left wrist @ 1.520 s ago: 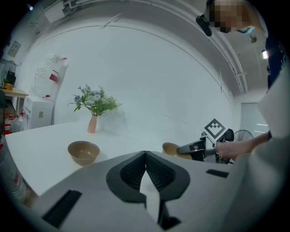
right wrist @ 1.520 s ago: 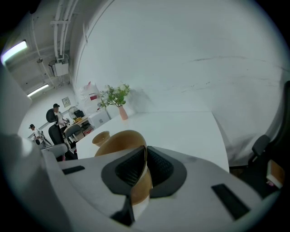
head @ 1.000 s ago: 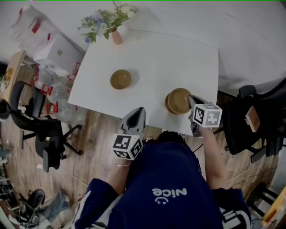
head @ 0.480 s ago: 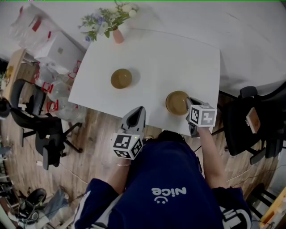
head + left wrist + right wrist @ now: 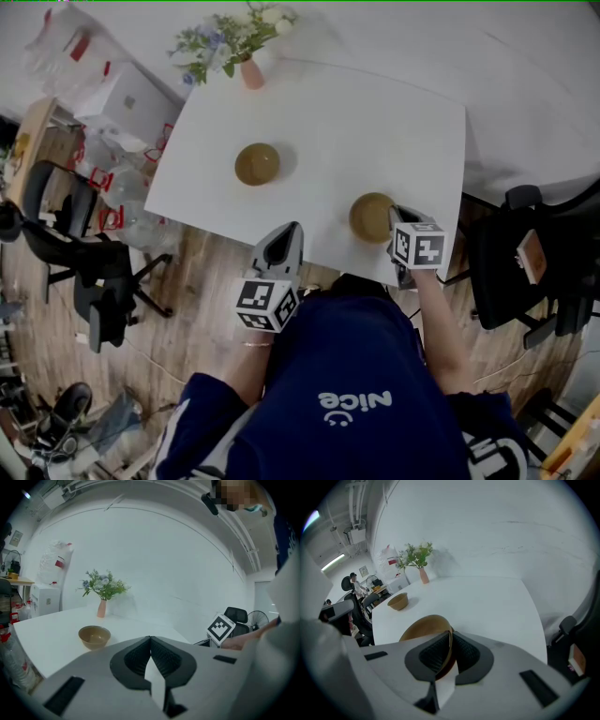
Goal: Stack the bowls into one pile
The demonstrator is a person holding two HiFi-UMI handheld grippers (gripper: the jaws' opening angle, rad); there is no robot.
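Step in hand: the grasp on the first bowl; nothing is stacked yet, and the two bowls sit well apart on the white surface.
Right hand-held gripper: closed on the rim of the near bowl, one jaw inside the wall and one outside, at the side of the bowl nearest the person.
Near bowl: lower right of the surface in the head view, close to the front edge. In the right gripper view it looks tipped, but I cannot tell whether its foot touches the surface.
Far bowl: upright and empty, left of centre in the head view, with bare surface all round it.
Left hand-held gripper: jaws pressed together with nothing between them. It hangs off the front edge of the surface, pointing roughly towards the far bowl.
Vase of flowers: at the far corner, top of the head view, well clear of the line between the bowls.
Next move, as I judge it: carry the near bowl up and left across the frame, level it over the far bowl, then lower it in before the jaws let go.
What it calls for: a firm pinch, since a one-sided rim grip lets the bowl swing, and centring above the lower rim.
Possible risk: a tilted drop could catch the rim and push the far bowl away.
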